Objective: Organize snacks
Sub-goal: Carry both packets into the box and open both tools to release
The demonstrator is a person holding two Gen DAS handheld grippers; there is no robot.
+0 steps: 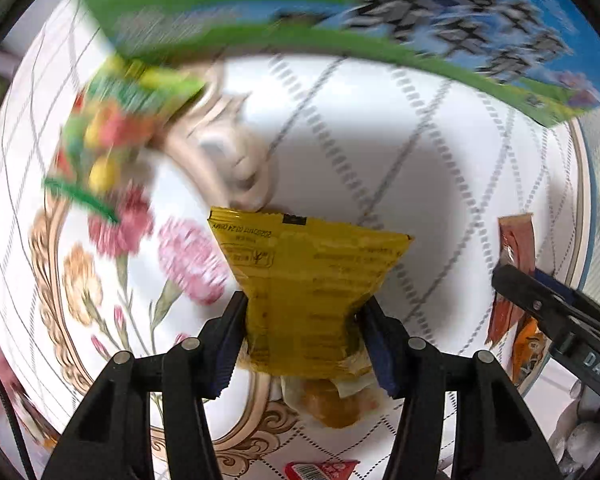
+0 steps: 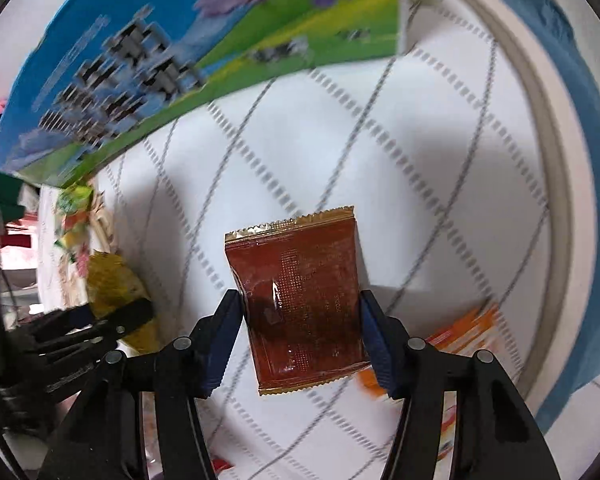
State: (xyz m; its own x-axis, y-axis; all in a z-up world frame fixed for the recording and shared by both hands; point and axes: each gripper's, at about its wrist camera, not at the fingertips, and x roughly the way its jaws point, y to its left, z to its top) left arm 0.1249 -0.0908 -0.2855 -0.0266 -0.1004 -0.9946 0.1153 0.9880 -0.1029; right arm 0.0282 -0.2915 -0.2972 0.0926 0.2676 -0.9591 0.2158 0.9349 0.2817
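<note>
My left gripper is shut on a yellow snack packet and holds it above the table. My right gripper is shut on a red-brown snack packet, also held above the table. In the left wrist view the right gripper and its red-brown packet show at the right edge. In the right wrist view the left gripper and its yellow packet show at the left. A blue and green printed box stands ahead of both, also in the right wrist view.
A white tablecloth with grey lattice lines and flowers covers the round table. A colourful candy bag lies far left. An orange packet lies under the right gripper. A red wrapper lies near the front. The table rim curves at the right.
</note>
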